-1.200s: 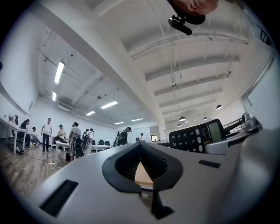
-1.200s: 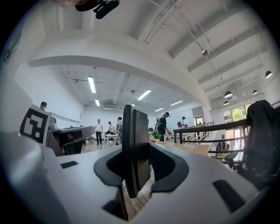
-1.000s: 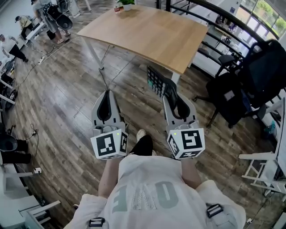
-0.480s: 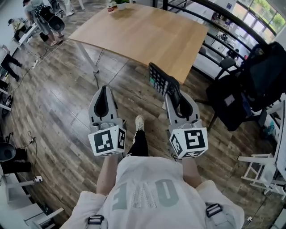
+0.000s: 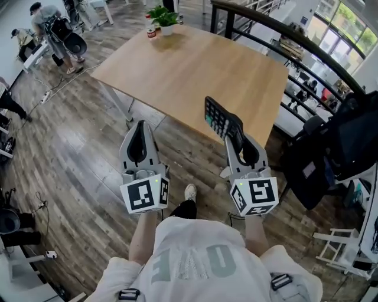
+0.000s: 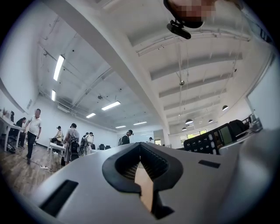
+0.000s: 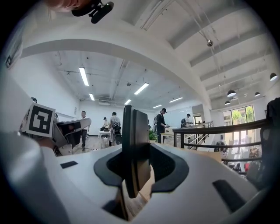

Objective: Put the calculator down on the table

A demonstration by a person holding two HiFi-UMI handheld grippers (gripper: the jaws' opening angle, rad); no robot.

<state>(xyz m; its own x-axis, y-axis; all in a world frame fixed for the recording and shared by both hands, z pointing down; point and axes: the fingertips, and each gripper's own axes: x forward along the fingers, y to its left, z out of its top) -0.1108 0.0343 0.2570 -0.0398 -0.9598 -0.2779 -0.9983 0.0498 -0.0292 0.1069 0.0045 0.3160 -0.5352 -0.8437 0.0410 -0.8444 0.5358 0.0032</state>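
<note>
Calculator (image 5: 222, 120) off the bench (image 5: 177, 65), up in the air at the bench's near edge, clamped in right gripper (image 5: 234, 137). Jaws roughly half open, pads pressing on its lower end, the rest sticking out past the tips, keypad facing the left side. In the right gripper view the calculator (image 7: 134, 144) is seen edge-on, upright between the jaws of the right gripper (image 7: 139, 168). Whether it is over the bench top or just short of the edge, can't tell. Left gripper (image 5: 140, 131) beside it, well apart, outside the near left edge of the bench and over the wood floor (image 5: 71, 147); jaw tips together, nothing between them. Left gripper view shows the same closed, empty jaws, left gripper (image 6: 141, 168), calculator (image 6: 213, 138) off to the side. Potted plant (image 5: 163, 16) and red can (image 5: 152, 32) at the far corner of the bench, bench top otherwise bare. Black chair (image 5: 348, 141) off the right edge.
</note>
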